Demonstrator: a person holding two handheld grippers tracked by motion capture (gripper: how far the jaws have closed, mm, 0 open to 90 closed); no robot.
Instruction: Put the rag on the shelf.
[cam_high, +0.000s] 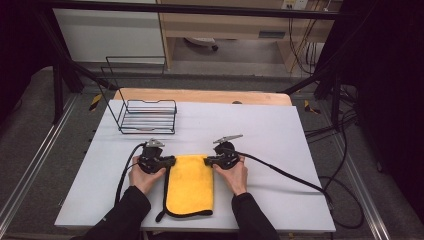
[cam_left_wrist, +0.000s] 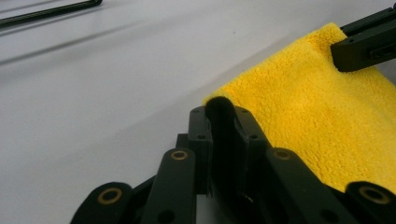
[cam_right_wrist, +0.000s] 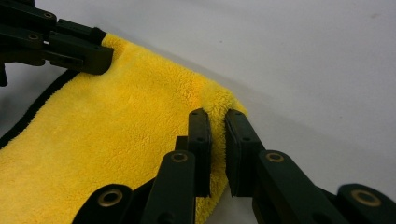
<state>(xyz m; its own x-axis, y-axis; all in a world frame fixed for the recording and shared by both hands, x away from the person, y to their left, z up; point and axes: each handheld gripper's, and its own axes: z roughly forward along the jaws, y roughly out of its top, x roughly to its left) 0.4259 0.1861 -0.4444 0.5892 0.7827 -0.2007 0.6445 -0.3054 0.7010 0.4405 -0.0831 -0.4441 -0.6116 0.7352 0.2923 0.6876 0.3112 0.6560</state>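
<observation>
High view, near to far: sleeves enter at 6 o'clock. Yellow cloth (cam_high: 190, 184) lies flat on white table (cam_high: 280, 150), near edge, black trim along its 9 o'clock side. L gripper (cam_high: 169, 161) clamps cloth's far corner at 11 o'clock; R gripper (cam_high: 209, 160) clamps far corner at 1 o'clock. L gripper view: jaws closed on the black-trimmed corner. R gripper view: jaws pinch the cloth (cam_right_wrist: 121, 140) edge, pile bunched between pads. Both grippers rest low, pointing inward, w/ cables trailing outward. Farther back, at 11 o'clock, wire basket (cam_high: 148, 117) stands apart from cloth.
</observation>
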